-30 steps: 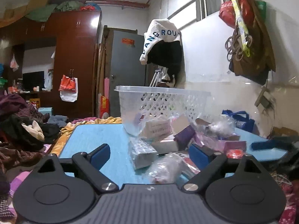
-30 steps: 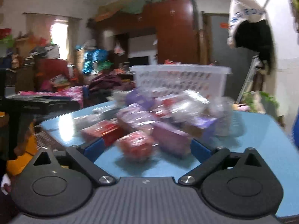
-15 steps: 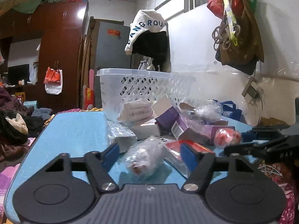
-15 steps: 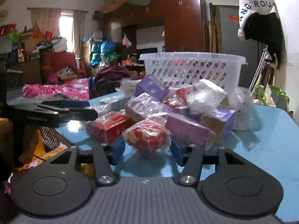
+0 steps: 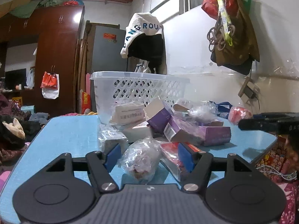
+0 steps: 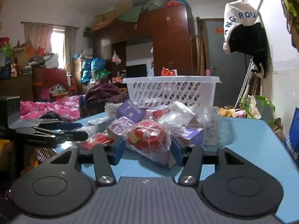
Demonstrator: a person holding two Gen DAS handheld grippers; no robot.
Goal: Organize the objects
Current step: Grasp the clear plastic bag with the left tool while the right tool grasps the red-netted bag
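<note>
A pile of boxes and bagged items (image 5: 168, 123) lies on the blue table (image 5: 67, 130) in front of a white perforated basket (image 5: 138, 87). My left gripper (image 5: 147, 154) has its blue pads on either side of a clear bag with pale contents (image 5: 142, 160) resting on the table; the pads stand apart from it. My right gripper (image 6: 147, 147) is shut on a clear-wrapped red packet (image 6: 147, 138) and holds it lifted above the table. The packet also shows in the left wrist view (image 5: 240, 113). The basket shows in the right wrist view (image 6: 172, 91).
Purple boxes (image 5: 198, 130), a white box (image 5: 129, 113) and a red packet (image 5: 172, 149) crowd the pile. A blue bag (image 6: 291, 140) stands at the table's right edge. A cluttered room with a wardrobe (image 6: 168, 41) lies beyond.
My right gripper has closed on the red packet and lifted it off the table. My left gripper has narrowed around the clear bag and moved closer to it.
</note>
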